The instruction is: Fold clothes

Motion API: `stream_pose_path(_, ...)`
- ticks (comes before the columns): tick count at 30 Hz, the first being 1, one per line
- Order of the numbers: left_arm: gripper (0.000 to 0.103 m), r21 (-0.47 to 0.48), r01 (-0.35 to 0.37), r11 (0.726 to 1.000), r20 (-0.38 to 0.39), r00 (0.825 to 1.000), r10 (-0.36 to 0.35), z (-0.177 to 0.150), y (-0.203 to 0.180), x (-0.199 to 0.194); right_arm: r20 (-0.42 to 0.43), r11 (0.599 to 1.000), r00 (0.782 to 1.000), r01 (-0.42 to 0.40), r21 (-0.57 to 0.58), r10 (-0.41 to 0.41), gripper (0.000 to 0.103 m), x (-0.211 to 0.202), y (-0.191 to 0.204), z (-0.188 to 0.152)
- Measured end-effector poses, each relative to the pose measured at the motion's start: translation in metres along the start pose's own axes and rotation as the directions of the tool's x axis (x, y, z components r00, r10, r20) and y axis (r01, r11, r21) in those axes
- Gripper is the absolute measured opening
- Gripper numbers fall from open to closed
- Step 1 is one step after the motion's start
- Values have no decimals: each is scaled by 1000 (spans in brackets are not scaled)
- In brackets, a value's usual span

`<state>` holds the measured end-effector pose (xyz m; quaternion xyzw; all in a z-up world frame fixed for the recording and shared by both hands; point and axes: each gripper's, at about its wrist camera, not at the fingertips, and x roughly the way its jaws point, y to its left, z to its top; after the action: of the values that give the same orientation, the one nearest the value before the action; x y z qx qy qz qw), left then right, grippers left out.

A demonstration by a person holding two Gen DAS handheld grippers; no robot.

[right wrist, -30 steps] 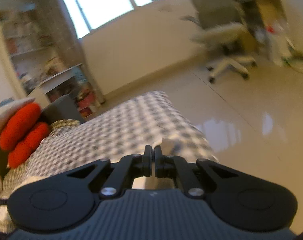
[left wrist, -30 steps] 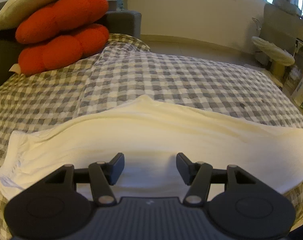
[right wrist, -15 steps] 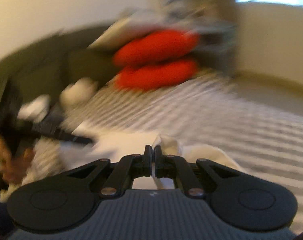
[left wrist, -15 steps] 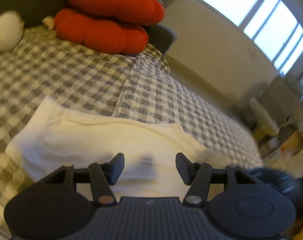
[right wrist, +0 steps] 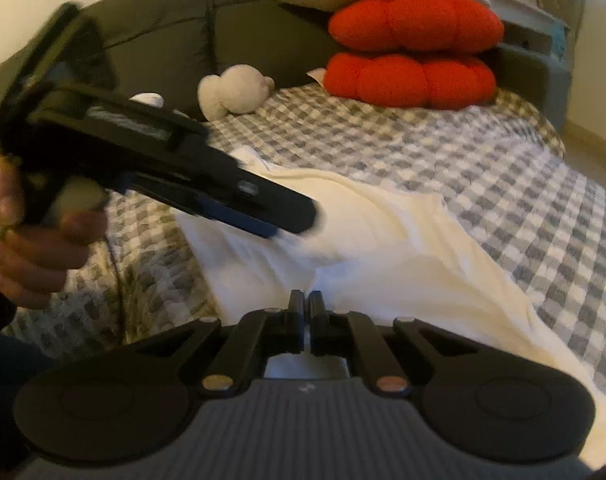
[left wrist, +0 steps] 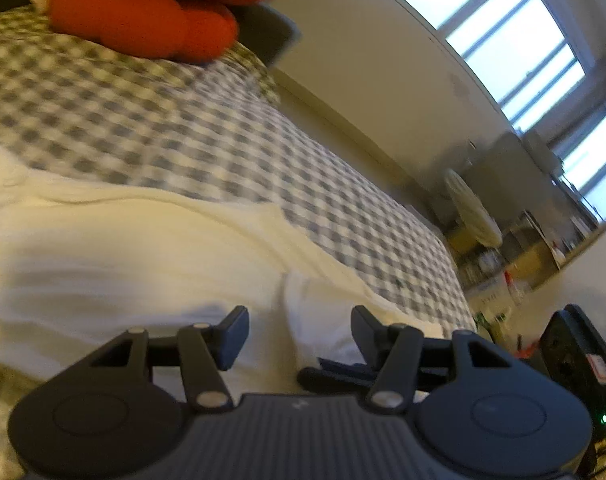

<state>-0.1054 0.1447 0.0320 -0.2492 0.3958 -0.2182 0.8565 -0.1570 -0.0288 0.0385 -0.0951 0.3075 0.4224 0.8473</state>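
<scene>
Right gripper (right wrist: 306, 326) is closed on a fold of the white garment (right wrist: 383, 248), lower centre of frame, on the bed (right wrist: 503, 168). Left gripper (left wrist: 299, 332) stands open above the cloth. Lay the carried edge squarely before releasing.

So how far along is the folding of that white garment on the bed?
One fold looks done: the white garment lies doubled on the checked bedspread. In hand: the right tongs are shut on its edge, while the left tongs are open above it. Remaining: release, smooth, further folds.
</scene>
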Motion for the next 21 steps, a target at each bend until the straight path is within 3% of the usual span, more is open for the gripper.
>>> stream_pose_path(8, 53, -27, 44, 999, -102, 994, -46, 3, -6, 28, 49, 999, 999, 6, -45, -4, 4, -9, 6, -1)
stream_pose_path(9, 49, -23, 43, 999, -110, 993, -45, 3, -8, 31, 51, 999, 999, 10, -53, -7, 4, -9, 7, -1)
stream_pose_path(13, 14, -10, 16, 1000, -126, 992, -17, 1, -13, 43, 58, 996, 998, 22, -84, -17, 4, -10, 10, 1)
stream_pose_path(15, 3, -13, -2, 1000, -102, 995, 0, 0, -14, 41, 60, 995, 998, 30, -92, -24, 4, -10, 11, 2)
stream_pose_path(21, 1, -5, -6, 1000, 32, 999, 6, 4, -10, 20, 88, 995, 996, 28, -96, -19, 4, -6, 11, 18)
